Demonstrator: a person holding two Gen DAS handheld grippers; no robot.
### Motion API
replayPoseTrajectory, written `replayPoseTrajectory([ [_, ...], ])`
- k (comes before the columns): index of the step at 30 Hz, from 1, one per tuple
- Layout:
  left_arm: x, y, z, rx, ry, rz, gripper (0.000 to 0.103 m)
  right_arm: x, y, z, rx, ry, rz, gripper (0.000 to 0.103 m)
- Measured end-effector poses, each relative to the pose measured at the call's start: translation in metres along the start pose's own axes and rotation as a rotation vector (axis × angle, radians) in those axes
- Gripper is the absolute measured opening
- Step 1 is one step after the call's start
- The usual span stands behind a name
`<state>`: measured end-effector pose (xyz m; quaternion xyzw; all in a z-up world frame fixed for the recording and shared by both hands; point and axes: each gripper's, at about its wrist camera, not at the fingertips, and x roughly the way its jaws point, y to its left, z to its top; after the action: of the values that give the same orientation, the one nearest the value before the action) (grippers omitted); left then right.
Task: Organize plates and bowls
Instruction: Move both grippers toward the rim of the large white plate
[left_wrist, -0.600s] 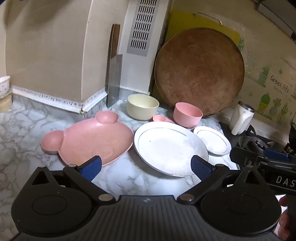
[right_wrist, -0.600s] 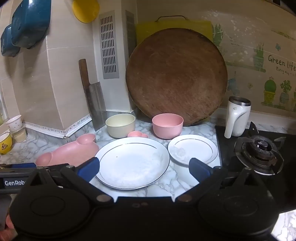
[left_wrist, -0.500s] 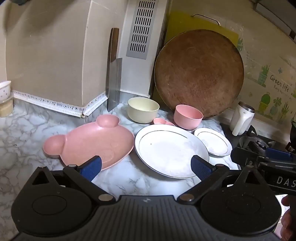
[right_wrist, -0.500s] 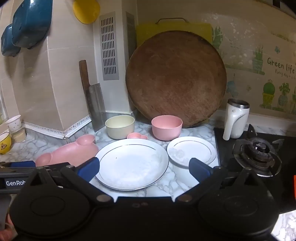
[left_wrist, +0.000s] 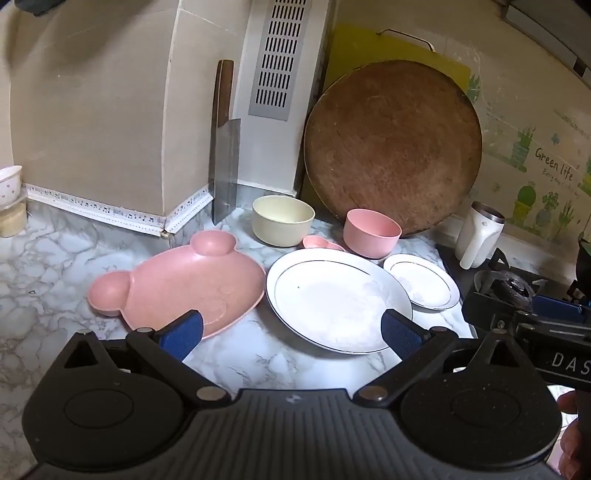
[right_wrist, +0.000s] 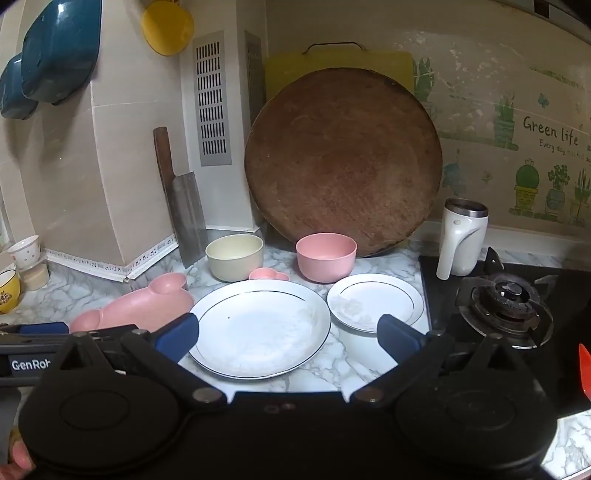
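On the marble counter (left_wrist: 44, 266), from left to right, lie the pink bear-shaped plate (left_wrist: 184, 284), the large white plate (left_wrist: 332, 299) and the small white plate (left_wrist: 424, 284), with the cream bowl (left_wrist: 282, 219) and pink bowl (left_wrist: 371, 232) behind, all spread singly (so nothing looks stacked yet). Both the left gripper (left_wrist: 291, 328) and right gripper (right_wrist: 288, 332) hover above the near edge, jaws spread wide and empty, probably ready for a first pick

Round wooden board (right_wrist: 343, 162) leans on wall ahead of you, yellow board (right_wrist: 280, 70) behind it. Cleaver (right_wrist: 186, 218) propped upright at left. White mug (right_wrist: 461, 240) beside burner (right_wrist: 506, 299).
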<state>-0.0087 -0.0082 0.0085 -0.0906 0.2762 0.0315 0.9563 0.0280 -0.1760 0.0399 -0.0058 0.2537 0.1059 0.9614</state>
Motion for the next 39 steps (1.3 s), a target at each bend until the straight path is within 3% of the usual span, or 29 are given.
replayPoseTrajectory([
  [39,-0.012,0.004,0.006,-0.009,-0.031,0.03,0.103,-0.009,0.009,0.001,-0.005,-0.039,0.009,0.103],
])
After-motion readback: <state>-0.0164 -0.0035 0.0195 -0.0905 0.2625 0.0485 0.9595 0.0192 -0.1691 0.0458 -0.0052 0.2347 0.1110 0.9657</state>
